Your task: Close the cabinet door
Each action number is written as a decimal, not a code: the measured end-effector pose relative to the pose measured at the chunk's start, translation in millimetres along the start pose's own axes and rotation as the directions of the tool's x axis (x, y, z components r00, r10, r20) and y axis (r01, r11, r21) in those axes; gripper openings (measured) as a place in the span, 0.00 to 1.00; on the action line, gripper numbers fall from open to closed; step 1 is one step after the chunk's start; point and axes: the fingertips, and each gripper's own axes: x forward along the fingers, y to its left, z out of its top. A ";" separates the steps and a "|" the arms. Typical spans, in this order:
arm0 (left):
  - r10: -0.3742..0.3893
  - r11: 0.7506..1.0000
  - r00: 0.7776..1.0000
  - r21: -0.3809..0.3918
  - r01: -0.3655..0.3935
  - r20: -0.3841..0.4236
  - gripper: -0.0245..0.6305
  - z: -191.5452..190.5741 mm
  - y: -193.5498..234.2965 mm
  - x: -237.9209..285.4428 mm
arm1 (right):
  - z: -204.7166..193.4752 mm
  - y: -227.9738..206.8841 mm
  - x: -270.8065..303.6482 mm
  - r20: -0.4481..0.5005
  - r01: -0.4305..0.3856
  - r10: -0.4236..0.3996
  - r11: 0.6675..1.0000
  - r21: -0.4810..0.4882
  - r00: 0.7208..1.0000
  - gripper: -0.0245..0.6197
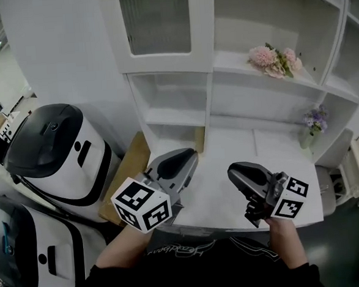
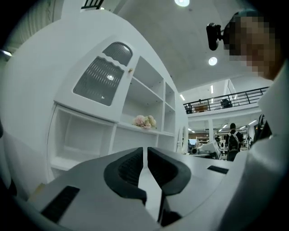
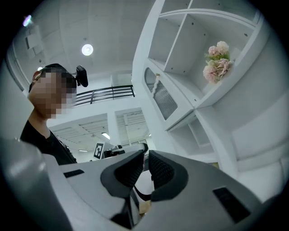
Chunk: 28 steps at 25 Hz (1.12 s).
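Observation:
The white cabinet door (image 1: 159, 21) with a frosted glass panel sits upper centre in the head view and looks flush with its frame. It also shows in the left gripper view as the door (image 2: 101, 74) and in the right gripper view as the door (image 3: 162, 97). My left gripper (image 1: 189, 152) hovers over the desk below the door, apart from it. Its jaws (image 2: 144, 151) stand nearly together with a thin slit and nothing between. My right gripper (image 1: 232, 170) hangs to the right, away from the cabinet. It (image 3: 145, 155) is likewise nearly together and empty.
Pink flowers (image 1: 275, 59) lie on a shelf at right, and a small vase of purple flowers (image 1: 316, 121) stands lower right. The white desk top (image 1: 232, 191) lies under both grippers. Two white-and-black machines (image 1: 57, 151) stand at left beside a brown board (image 1: 129, 168).

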 end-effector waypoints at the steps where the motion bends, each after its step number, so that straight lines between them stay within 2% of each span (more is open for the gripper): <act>1: -0.005 1.000 1.000 -0.007 0.005 -0.003 0.11 -5.9 -3.4 -8.8 | -5.5 5.8 2.2 -0.003 0.001 -0.001 1.000 0.003 1.000 0.14; 8: -0.050 0.995 0.998 -0.090 0.046 -0.048 0.08 -45.3 -26.0 -57.4 | -32.9 39.8 4.4 0.007 0.030 -0.030 0.999 0.017 1.000 0.14; 12: -0.045 0.996 0.997 -0.081 0.041 -0.058 0.07 -59.9 -33.0 -72.7 | -50.3 52.0 5.2 0.012 0.052 -0.053 0.998 0.033 0.999 0.14; 18: -0.075 0.990 0.996 -0.126 0.067 -0.057 0.07 -68.9 -43.6 -87.8 | -70.2 66.0 0.3 0.005 0.095 -0.095 0.995 0.033 0.995 0.14; 23: -0.067 0.992 0.992 -0.113 0.055 -0.106 0.07 -83.2 -47.7 -97.1 | -82.8 75.7 -0.4 -0.013 0.116 -0.116 0.993 0.018 0.993 0.13; 28: -0.077 0.988 0.991 -0.144 0.060 -0.114 0.07 -88.7 -47.9 -103.3 | -90.0 77.6 -4.8 -0.017 0.147 -0.147 0.989 0.021 0.989 0.13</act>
